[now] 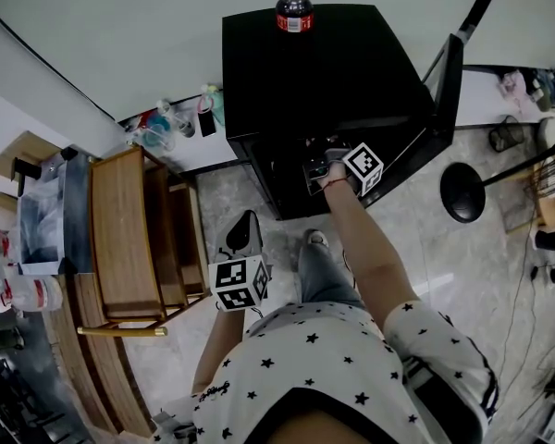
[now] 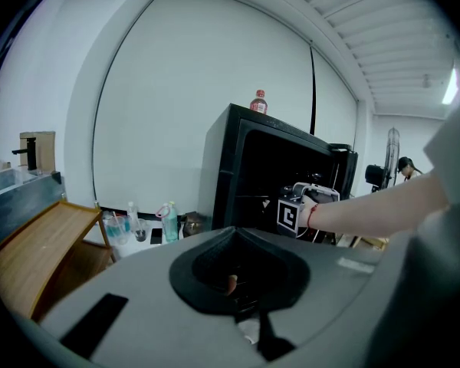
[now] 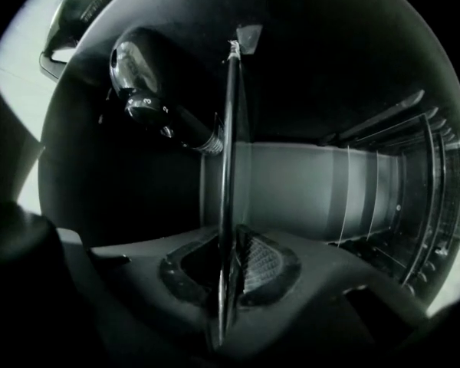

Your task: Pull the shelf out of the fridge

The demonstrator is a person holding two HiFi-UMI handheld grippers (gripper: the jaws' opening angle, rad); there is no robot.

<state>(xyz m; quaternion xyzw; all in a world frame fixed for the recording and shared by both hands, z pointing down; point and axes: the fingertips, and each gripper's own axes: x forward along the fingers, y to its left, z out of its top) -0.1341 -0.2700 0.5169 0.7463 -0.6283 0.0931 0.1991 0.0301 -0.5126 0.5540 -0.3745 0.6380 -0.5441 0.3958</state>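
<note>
A black mini fridge [image 1: 314, 72] stands on the floor with its door [image 1: 449, 81] swung open to the right. My right gripper [image 1: 326, 166] reaches into the fridge's open front. In the right gripper view the thin front edge of the shelf [image 3: 230, 167] runs between the two pads, and my right gripper [image 3: 228, 271] is shut on it. The grey inner wall and side rails [image 3: 414, 205] show behind it. My left gripper [image 1: 243, 239] hangs back near the person's knee, well clear of the fridge, shut on nothing [image 2: 234, 282]. From there the fridge [image 2: 238, 167] is seen ahead.
A cola bottle [image 1: 294, 7] stands on the fridge top. Left of the fridge, small bottles [image 1: 166, 123] sit by the wall and a wooden rack [image 1: 129, 239] stands close. A round black stand base [image 1: 462, 192] lies right of the door. A dark glossy bottle-shaped thing [image 3: 149, 90] sits inside the fridge.
</note>
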